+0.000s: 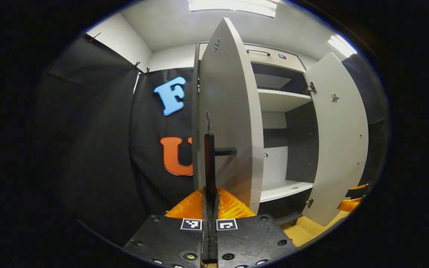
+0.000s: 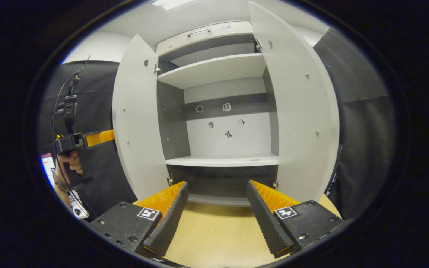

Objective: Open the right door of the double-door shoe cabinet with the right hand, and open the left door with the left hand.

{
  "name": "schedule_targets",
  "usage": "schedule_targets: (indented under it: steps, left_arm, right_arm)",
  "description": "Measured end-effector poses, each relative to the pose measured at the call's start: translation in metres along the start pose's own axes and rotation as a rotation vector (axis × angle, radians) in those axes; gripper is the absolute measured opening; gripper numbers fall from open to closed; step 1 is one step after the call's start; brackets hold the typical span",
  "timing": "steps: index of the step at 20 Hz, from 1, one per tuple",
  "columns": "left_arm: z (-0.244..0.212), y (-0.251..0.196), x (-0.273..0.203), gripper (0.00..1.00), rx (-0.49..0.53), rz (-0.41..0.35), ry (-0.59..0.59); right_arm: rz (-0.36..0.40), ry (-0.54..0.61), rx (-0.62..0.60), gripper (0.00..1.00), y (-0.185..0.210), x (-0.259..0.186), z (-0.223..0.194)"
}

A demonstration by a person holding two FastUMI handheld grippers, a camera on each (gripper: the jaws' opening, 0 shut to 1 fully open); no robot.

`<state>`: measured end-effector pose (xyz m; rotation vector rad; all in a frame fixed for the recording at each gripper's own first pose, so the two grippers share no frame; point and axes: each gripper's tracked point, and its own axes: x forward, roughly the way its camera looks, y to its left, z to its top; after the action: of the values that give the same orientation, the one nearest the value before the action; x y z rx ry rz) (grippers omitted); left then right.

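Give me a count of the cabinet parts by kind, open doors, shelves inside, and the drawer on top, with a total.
Open doors: 2, the left door and the right door
Shelves: 2, the upper shelf and the lower shelf
Top drawer: 1
Total: 5

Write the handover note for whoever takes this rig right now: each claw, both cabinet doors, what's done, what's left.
Left claw: shut on the left door handle, door edge-on in front of it.
Right claw: open, holding nothing, facing the cabinet interior.
Left door: swung wide open.
Right door: swung wide open.
Shelves: bare as far as visible.
Done: both doors are open.
Left: release the left handle and back both claws away.
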<state>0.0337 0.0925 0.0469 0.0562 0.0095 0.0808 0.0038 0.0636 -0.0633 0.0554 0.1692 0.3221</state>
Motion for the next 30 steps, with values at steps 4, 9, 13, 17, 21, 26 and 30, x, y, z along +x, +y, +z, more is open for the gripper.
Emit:
schedule_targets:
  steps: [4, 9, 13, 17, 21, 26, 30]
  left_arm:
    - [-0.003, 0.036, -0.003, 0.0, 0.025, 0.071, -0.003]
    - [-0.006, 0.055, -0.001, 0.0, 0.021, -0.019, -0.013]
    - [-0.005, 0.056, -0.001, 0.0, 0.047, -0.042, -0.024]
    - [0.0, 0.058, -0.021, 0.0, 0.054, -0.006, -0.038]
    - [0.005, 0.026, -0.052, 0.0, -0.002, 0.017, -0.052]
    - [-0.054, -0.088, -0.034, 0.0, -0.169, -0.167, 0.066]
    - [-0.079, -0.119, -0.005, 0.0, -0.173, -0.16, 0.092]
  right_arm:
    - [0.009, 0.012, -0.01, 0.93, 0.008, 0.003, -0.003]
    - [0.014, 0.027, -0.023, 0.93, 0.014, 0.003, -0.005]
    - [0.001, 0.035, -0.027, 0.93, 0.015, 0.002, -0.008]
    - [-0.018, 0.03, -0.022, 0.97, 0.012, 0.003, -0.009]
    - [-0.08, 0.044, -0.021, 0.97, -0.009, 0.007, -0.016]
    - [-0.121, 0.021, -0.015, 0.98, -0.026, 0.003, -0.019]
    - [-0.184, -0.058, 0.026, 0.97, -0.045, -0.005, 0.0]
